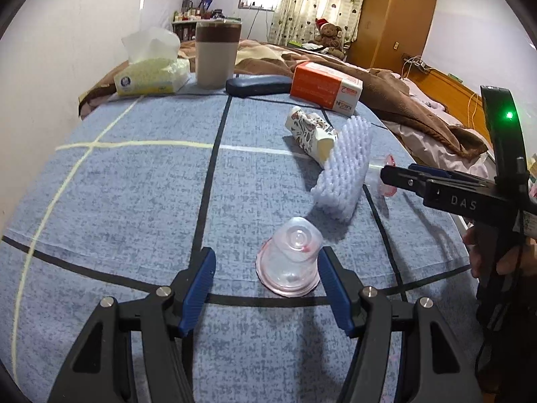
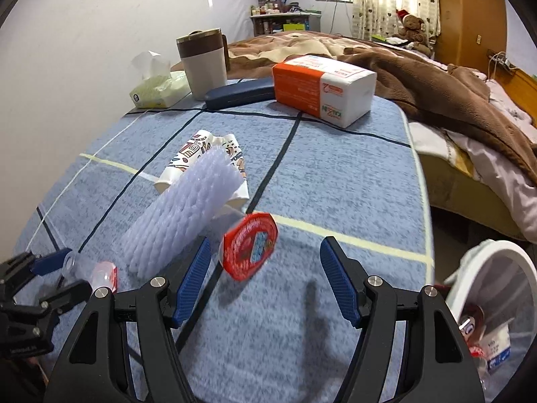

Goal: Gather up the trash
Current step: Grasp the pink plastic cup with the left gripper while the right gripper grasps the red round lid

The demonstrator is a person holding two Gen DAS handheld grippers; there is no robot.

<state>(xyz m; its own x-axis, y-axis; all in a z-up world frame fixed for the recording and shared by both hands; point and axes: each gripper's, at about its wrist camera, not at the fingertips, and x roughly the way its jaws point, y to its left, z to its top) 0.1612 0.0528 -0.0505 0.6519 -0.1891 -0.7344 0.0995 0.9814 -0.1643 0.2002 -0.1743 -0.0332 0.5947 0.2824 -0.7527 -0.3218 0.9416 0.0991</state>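
Note:
On the blue checked tablecloth (image 1: 117, 201) lies a clear plastic jelly cup (image 1: 290, 262) on its side, between the blue pads of my open left gripper (image 1: 266, 288), close to the right pad. A white foam fruit net (image 1: 342, 168) and a crushed patterned paper cup (image 1: 310, 131) lie beyond it. My right gripper (image 2: 265, 282) is open over the cloth; a second jelly cup with a red foil lid (image 2: 250, 245) lies tilted just ahead of its left pad. The foam net (image 2: 184, 211) and paper cup (image 2: 204, 154) sit to its left.
A tissue pack (image 1: 151, 74), a lidded mug (image 1: 216, 53), a dark blue case (image 1: 258, 85) and an orange-white napkin pack (image 1: 325, 87) stand at the table's far edge. A white bin (image 2: 493, 302) holding wrappers stands below the table's right edge. A bed with a brown blanket (image 2: 419, 67) lies beyond.

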